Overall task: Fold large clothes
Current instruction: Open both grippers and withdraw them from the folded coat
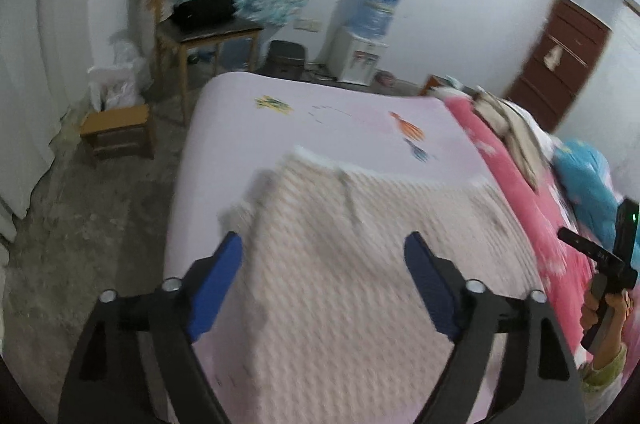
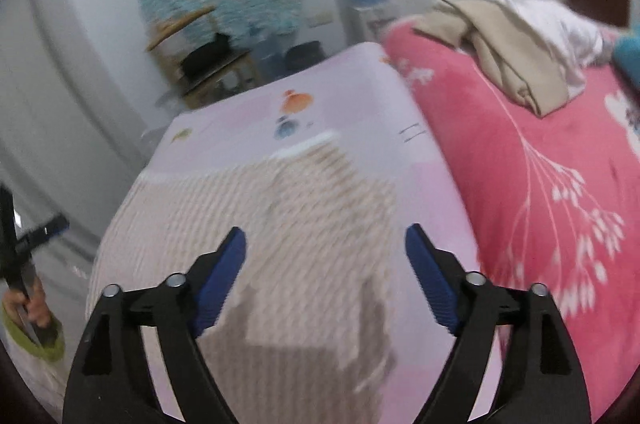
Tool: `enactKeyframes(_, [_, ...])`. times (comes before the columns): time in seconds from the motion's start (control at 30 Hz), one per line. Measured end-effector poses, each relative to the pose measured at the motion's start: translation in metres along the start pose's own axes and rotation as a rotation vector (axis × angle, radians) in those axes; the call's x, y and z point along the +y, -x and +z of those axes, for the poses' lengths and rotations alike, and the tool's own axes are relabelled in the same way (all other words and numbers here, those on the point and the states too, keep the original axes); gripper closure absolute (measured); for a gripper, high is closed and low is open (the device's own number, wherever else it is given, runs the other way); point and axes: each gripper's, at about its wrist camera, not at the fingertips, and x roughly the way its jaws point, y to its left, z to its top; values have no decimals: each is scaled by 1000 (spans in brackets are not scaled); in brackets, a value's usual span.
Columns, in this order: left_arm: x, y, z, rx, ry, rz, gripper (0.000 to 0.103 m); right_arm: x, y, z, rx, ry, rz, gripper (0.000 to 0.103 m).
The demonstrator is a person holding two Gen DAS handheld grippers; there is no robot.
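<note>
A cream knitted garment [image 1: 360,244] lies spread flat on the pale pink bed sheet [image 1: 240,128], its far hem white. My left gripper [image 1: 324,248] hovers above its near part, blue pads wide apart, nothing between them. In the right wrist view the same garment [image 2: 304,208] lies on the sheet [image 2: 360,96], a folded layer near its front. My right gripper [image 2: 326,242] stands open over it, empty. The other tool shows in each view: the right one [image 1: 612,264] at the far right edge, the left one [image 2: 24,248] at the far left edge, each held by a hand.
A pink floral blanket [image 2: 540,184] fills the bed's right side, with beige and white clothes [image 2: 516,52] piled on it and a blue blanket [image 1: 588,180]. Beyond the bed stand a wooden chair [image 1: 200,28] with a black bag, a low stool [image 1: 120,132], a water dispenser [image 1: 364,36] and a brown door [image 1: 560,60].
</note>
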Motion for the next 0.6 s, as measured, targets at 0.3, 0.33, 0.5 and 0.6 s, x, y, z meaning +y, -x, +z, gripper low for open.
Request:
enactKeyframes(0.3, [-80, 57, -91, -62, -109, 56, 5, 77, 61, -105, -15, 159, -74, 8])
enactKeyframes(0.33, [-86, 59, -97, -62, -111, 57, 5, 81, 65, -110, -20, 164, -88, 8])
enactKeyframes(0.5, [-107, 61, -123, -99, -131, 208, 5, 97, 82, -130, -59, 177, -166, 8])
enactKeyframes(0.6, [-117, 62, -133, -108, -134, 277, 5, 103, 90, -137, -90, 171, -199, 8])
